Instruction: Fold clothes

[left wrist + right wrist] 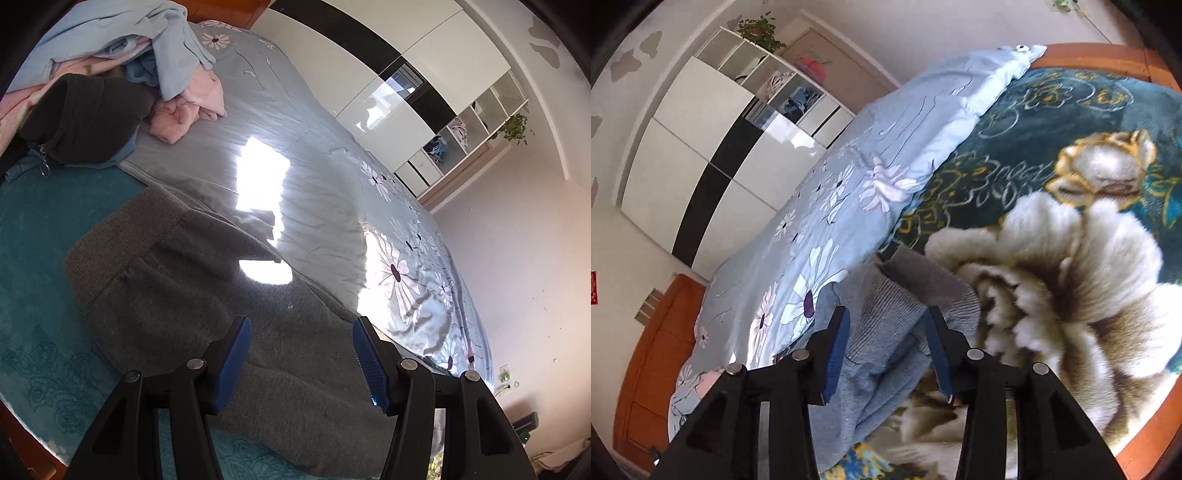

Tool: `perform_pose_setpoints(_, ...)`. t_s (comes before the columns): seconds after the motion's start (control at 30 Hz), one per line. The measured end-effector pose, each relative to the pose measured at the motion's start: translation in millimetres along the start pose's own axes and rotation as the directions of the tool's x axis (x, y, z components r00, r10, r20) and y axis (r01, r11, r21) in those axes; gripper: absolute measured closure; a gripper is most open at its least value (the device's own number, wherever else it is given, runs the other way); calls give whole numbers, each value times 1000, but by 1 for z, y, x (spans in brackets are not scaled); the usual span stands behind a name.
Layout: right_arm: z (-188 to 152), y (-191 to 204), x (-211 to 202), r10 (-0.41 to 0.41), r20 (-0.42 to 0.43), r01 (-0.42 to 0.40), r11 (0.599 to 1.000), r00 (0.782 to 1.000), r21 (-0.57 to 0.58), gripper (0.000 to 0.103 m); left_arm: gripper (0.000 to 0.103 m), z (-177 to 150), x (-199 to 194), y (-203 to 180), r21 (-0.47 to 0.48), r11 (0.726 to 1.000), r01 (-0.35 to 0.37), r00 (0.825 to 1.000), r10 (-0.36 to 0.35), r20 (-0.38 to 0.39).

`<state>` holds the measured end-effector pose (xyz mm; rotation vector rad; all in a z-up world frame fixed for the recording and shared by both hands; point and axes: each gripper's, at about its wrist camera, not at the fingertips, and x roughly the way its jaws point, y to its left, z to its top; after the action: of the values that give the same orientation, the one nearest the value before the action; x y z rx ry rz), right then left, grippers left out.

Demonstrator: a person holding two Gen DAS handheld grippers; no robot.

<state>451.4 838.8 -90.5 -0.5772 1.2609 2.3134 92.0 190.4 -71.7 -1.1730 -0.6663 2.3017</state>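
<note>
A grey knit garment (pixel 207 291) with a ribbed band (pixel 122 240) lies flat, partly on the teal blanket (pixel 40 229) and partly on the grey-blue floral duvet (pixel 317 177). My left gripper (pixel 302 321) hovers just above its lower part, open, with nothing between the blue pads (pixel 234 365). In the right wrist view, a ribbed grey cuff (pixel 886 299) of the garment sits between the spread fingers of my right gripper (pixel 886 310), which is open. I cannot tell whether the pads (pixel 836 354) touch the cloth.
A pile of clothes (pixel 122 48), light blue, pink and a dark zipped piece (pixel 88 114), sits at the far end of the bed. A plush flowered blanket (pixel 1071 240) covers the right side. A white and black wardrobe (pixel 701 147) and wooden bed frame (pixel 653 354) border the bed.
</note>
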Motion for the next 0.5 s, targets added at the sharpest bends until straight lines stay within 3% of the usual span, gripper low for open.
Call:
perform_pose_setpoints(0.13,-3,5,28,-23,-52,25,999,998,32,59,42,-1,1,-8,30,1000,0,1000,1,-9)
perform_pose_setpoints(0.2,1,9,25,-17,-37,18,999,999,28,58,42,0,0,-7,27,1000,1,1000,-1,-11)
perform_pose_setpoints(0.27,8,15,16,5,-6,-5,1000,1000,10,74,42,0,0,-5,17,1000,-1,1000,1,-13)
perform_pose_setpoints(0.3,12,19,12,16,10,-16,1000,1000,1,91,42,0,0,-4,15,1000,-2,1000,2,-13)
perform_pose_setpoints(0.5,32,38,-14,84,101,-79,995,991,-57,91,42,0,-4,-5,30,1000,-6,1000,7,-6)
